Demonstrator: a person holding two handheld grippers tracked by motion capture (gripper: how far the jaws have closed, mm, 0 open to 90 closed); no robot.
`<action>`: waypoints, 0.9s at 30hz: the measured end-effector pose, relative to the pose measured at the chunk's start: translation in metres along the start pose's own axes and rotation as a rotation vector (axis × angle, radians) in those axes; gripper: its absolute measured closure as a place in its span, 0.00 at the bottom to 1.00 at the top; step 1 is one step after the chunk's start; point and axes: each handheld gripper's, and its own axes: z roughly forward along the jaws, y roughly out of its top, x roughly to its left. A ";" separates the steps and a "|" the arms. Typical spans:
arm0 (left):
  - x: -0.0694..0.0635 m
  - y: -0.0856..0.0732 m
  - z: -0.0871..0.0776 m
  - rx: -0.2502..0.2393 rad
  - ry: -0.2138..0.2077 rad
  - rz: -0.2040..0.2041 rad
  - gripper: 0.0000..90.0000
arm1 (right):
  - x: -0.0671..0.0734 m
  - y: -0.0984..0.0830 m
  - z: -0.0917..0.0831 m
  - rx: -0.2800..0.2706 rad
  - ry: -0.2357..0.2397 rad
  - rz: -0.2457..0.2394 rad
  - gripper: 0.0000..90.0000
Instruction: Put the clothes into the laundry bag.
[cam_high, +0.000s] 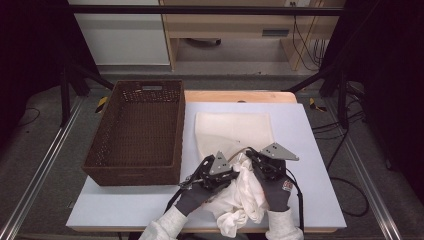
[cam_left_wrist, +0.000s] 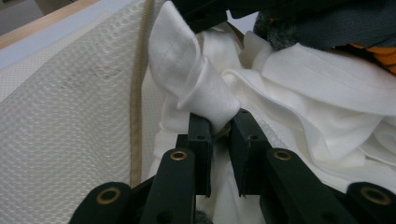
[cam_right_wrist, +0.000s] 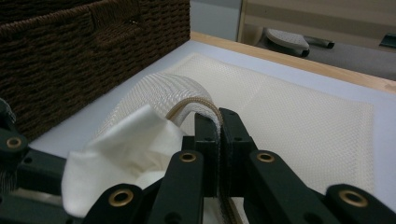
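A cream mesh laundry bag (cam_high: 235, 127) lies flat on the white table top, its near edge lifted. A crumpled white garment (cam_high: 245, 197) sits bunched at the bag's mouth between two gloved hands. My left gripper (cam_high: 234, 169) pinches a rolled fold of the white garment (cam_left_wrist: 187, 70) between its jaws (cam_left_wrist: 220, 123), beside the bag's mesh (cam_left_wrist: 70, 116) and its tan zip line. My right gripper (cam_high: 254, 161) is shut (cam_right_wrist: 218, 123) on the bag's raised zip edge (cam_right_wrist: 187, 100), which arches over the garment (cam_right_wrist: 126, 144).
A brown wicker basket (cam_high: 140, 130) stands on the left of the table, close to the bag; its wall (cam_right_wrist: 70, 56) rises beside my right gripper. The white table top (cam_high: 310, 165) reaches right to its edge. Cables and a wooden desk lie beyond.
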 end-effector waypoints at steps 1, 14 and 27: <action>0.000 0.001 0.003 0.017 0.009 0.003 0.86 | 0.000 0.000 0.000 -0.004 0.001 0.002 0.97; 0.014 0.006 0.024 0.108 0.113 -0.032 0.74 | 0.000 0.002 -0.008 -0.040 0.007 -0.019 0.97; -0.009 -0.026 -0.038 0.031 0.035 -0.072 0.23 | -0.001 -0.002 -0.014 -0.030 0.008 -0.020 0.97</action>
